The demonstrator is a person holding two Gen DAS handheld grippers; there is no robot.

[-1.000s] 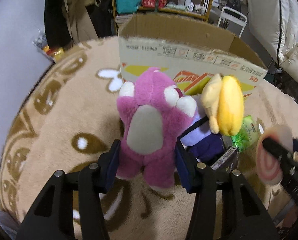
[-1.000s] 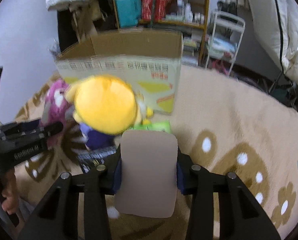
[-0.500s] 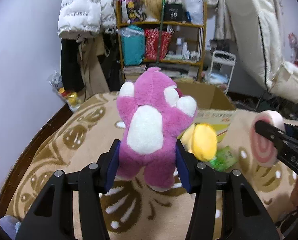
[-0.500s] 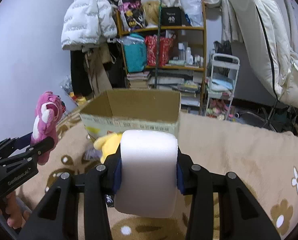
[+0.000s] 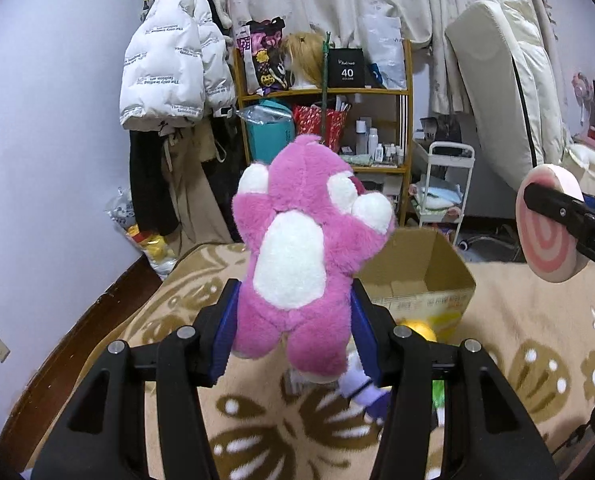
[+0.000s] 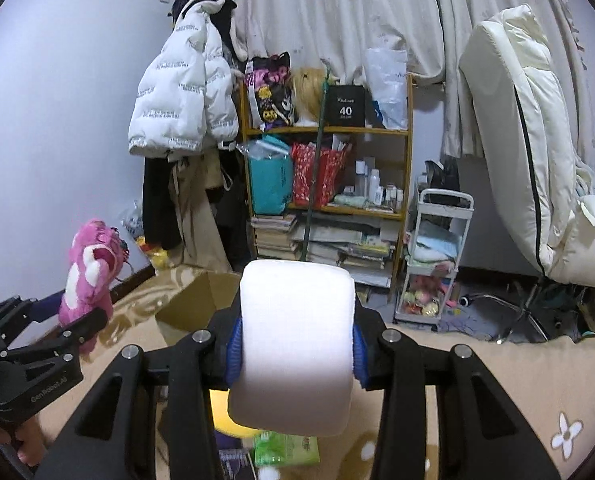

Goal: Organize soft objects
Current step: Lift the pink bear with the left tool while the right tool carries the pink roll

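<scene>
item 1: pink plush bear, belly white, upright. held at its lower body between the fingers of the left gripper, which are closed onto it and dent the fur. lifted well above the rug. judged very light, fully compressible, not fragile; fur may slide a little, so a hold across the thick torso suits better than a limb.

item 2: white roll cushion with pink swirl end face. clamped across its middle by the right gripper, fingers closed on its two flat ends. also in the air. judged light and spongy, springs back when released; a mid-body grip keeps it from tipping.

item 3: open cardboard box on the rug, beyond and below both toys, likely the place for them. inside looks bare as far as it shows.

item 4: yellow-headed plush, mostly hidden behind the left gripper, lying on the rug just in front of the box, beside a green packet. not yet collected.
</scene>
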